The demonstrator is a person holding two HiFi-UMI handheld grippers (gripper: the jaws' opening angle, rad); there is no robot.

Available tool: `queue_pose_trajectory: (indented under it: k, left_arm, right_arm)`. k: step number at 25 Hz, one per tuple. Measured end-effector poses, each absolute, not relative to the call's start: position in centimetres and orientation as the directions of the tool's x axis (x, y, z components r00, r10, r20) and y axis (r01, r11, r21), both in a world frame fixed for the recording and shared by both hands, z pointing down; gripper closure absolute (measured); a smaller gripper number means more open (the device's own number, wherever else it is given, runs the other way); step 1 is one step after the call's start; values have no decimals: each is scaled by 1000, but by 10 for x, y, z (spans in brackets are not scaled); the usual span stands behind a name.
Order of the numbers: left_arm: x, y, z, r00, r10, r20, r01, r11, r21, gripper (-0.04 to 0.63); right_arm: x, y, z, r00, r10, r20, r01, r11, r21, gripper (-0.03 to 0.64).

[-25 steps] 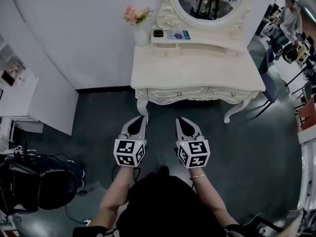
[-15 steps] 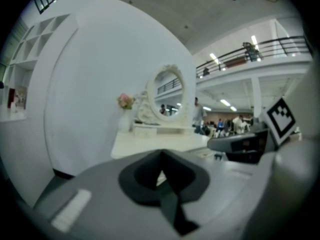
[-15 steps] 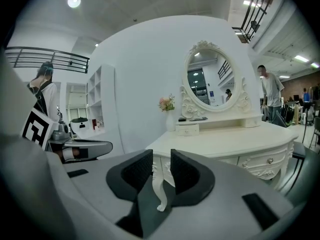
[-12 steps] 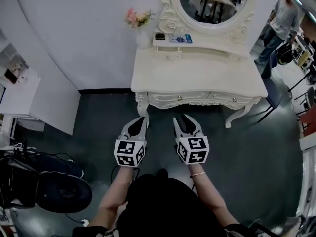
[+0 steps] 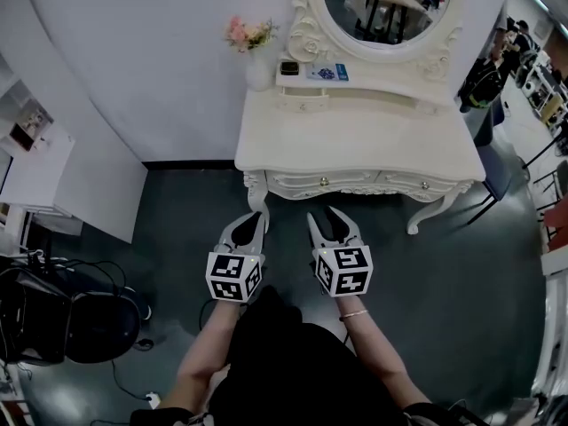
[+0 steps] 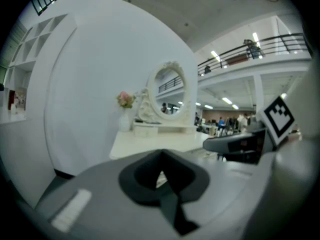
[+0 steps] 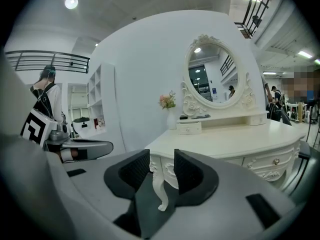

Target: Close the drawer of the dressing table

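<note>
**A:** Where does the dressing table (image 5: 355, 136) stand?

**B:** At twelve o'clock from both claws, against the white wall and apart from them across the dark floor (image 5: 399, 273). Its oval mirror (image 5: 386, 3) rises at the back. A vase of flowers (image 5: 252, 56) sits at the ten o'clock corner of the top.

**A:** And the drawers?

**B:** There are two along the front edge, each with a small knob. The left drawer (image 5: 324, 183) lies at twelve o'clock from the right gripper (image 5: 324, 213), and the right drawer (image 5: 422, 185) at two o'clock. Both fronts look flush with the frame.

**A:** How are the claws?

**B:** The left gripper (image 5: 254, 216) has its tips pressed together with nothing between them. The right one's jaws have just been opening and stand wide, gripping nothing. In its own view a curved table leg (image 7: 159, 184) shows far off through the gap.

**A:** Is either touching the table?

**B:** Neither. Both hover short of it, at six o'clock from its front.
</note>
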State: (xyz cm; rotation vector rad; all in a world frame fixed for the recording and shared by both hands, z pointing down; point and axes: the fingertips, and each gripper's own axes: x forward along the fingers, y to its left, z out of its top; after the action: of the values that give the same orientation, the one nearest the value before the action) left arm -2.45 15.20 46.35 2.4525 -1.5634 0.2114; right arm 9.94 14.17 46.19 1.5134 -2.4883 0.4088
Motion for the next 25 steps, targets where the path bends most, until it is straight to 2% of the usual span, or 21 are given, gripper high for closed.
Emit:
queue_pose_trajectory:
  k: [9,25]
  left_arm:
    - [-31,103,483,432,-862,267,-902,-410,136,589]
    - [-50,-70,478,507,-823,258,-862,-479,164,589]
  right_arm:
    - [94,95,476,-437,-836,331,-899,414,-142,492]
    - [75,-69,479,-341,-865,368,-940,324,-111,492]
